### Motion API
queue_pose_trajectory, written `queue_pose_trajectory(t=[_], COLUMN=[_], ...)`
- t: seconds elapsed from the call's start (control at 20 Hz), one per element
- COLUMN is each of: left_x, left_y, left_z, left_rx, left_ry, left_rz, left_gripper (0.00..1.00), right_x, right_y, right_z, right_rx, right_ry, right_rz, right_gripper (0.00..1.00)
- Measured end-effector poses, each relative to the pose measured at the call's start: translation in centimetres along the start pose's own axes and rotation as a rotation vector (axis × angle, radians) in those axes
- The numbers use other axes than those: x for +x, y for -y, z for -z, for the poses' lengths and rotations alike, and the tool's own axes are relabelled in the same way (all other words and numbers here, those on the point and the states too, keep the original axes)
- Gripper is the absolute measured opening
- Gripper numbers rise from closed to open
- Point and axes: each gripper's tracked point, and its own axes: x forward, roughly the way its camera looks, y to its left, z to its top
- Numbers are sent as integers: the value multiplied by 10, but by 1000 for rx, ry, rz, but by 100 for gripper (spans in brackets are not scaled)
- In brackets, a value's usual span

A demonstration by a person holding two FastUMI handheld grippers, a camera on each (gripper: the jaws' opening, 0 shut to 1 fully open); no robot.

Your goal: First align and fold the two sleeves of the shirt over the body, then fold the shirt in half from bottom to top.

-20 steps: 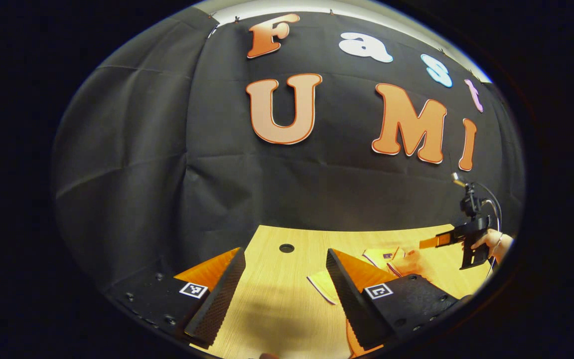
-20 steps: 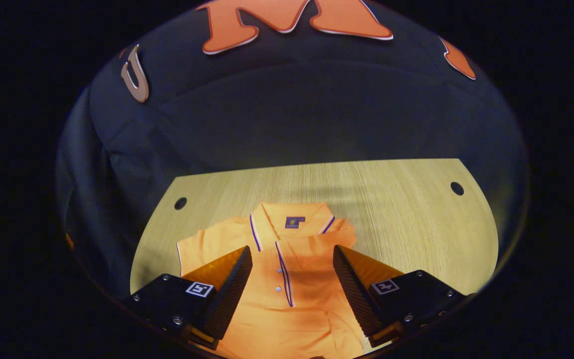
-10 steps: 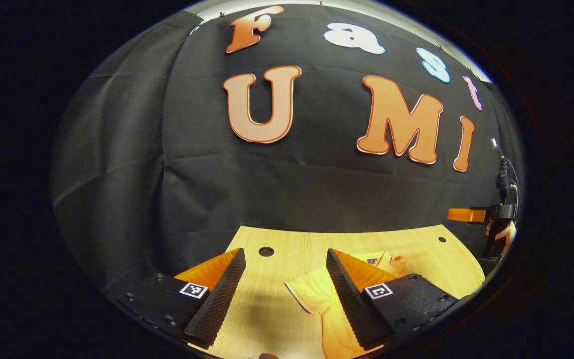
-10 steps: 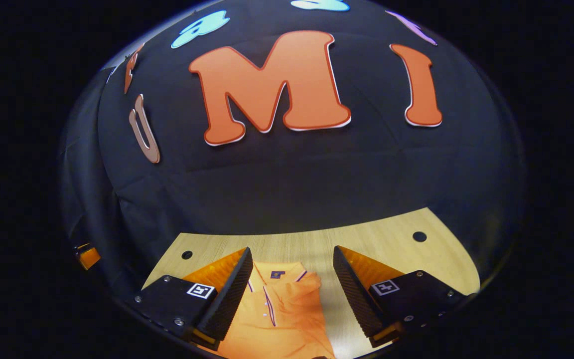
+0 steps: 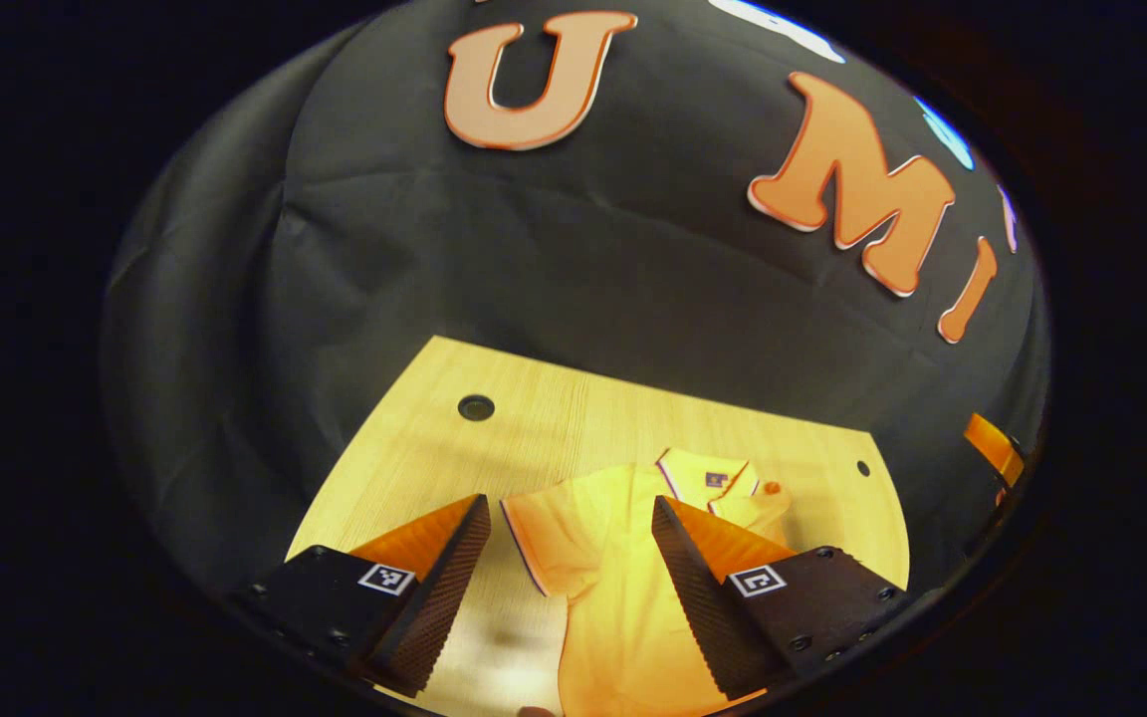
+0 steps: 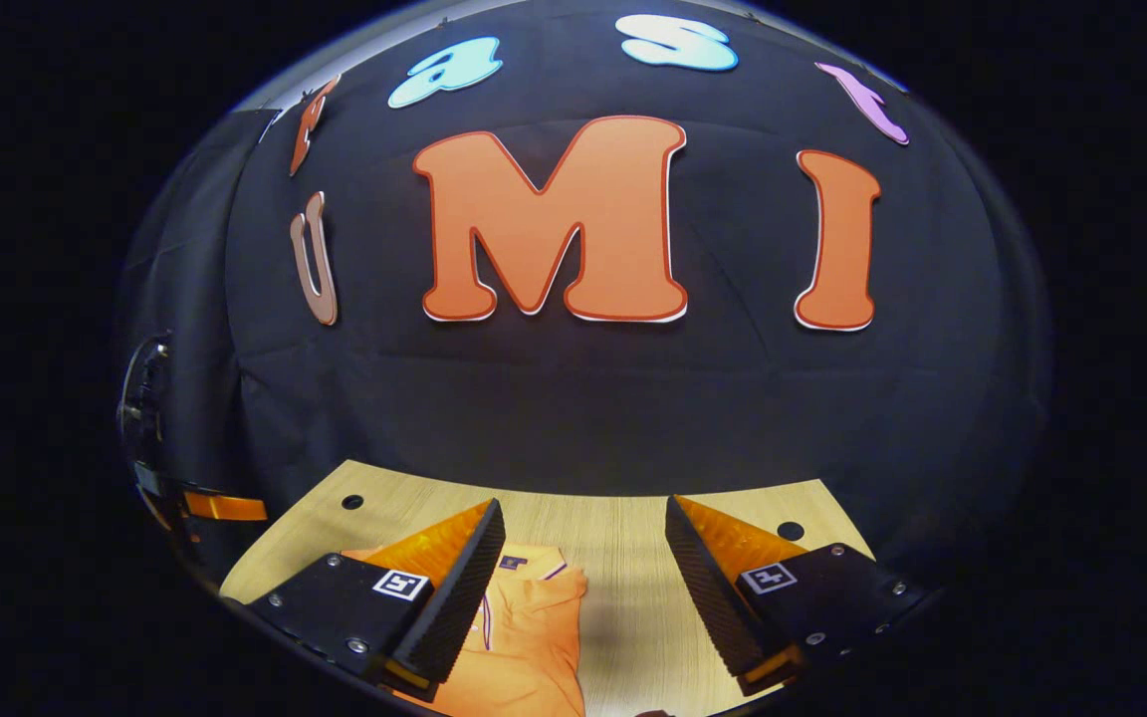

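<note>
Wooden table (image 5: 414, 448): orange shirt (image 5: 613, 558) below open left hand-held gripper (image 5: 564, 578)

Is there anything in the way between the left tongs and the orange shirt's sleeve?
Nothing visible. In the left gripper view the left tongs are open above the orange polo shirt, with its spread sleeve just ahead between the fingers. Around it there is bare wooden table.
</note>
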Motion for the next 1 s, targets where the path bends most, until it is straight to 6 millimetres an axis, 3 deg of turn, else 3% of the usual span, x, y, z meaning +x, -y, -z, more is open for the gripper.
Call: queue_pose_trajectory(t=[0.15,0.4,0.55,0.75,1.0], left_x=[46,102,131,152,163], left_y=[-10,-27,-35,-34,-40], left_z=[27,88,99,117,126], left_rx=[-38,-121,-73,-30,-1], left_ry=[-181,-444,-489,-555,-574], left_rz=[-29,-89,-136,-185,-243], left_gripper=[98,99,99,99,98], right_x=[0,-5,-7,-5,-7], right_y=[3,7,17,29,45], right_z=[0,15,32,47,47], right_rx=[7,45,31,62,86], right_ry=[-12,-87,-126,-163,-157], right_rz=[-15,-76,-73,-68,-56], right_gripper=[98,98,98,99,98])
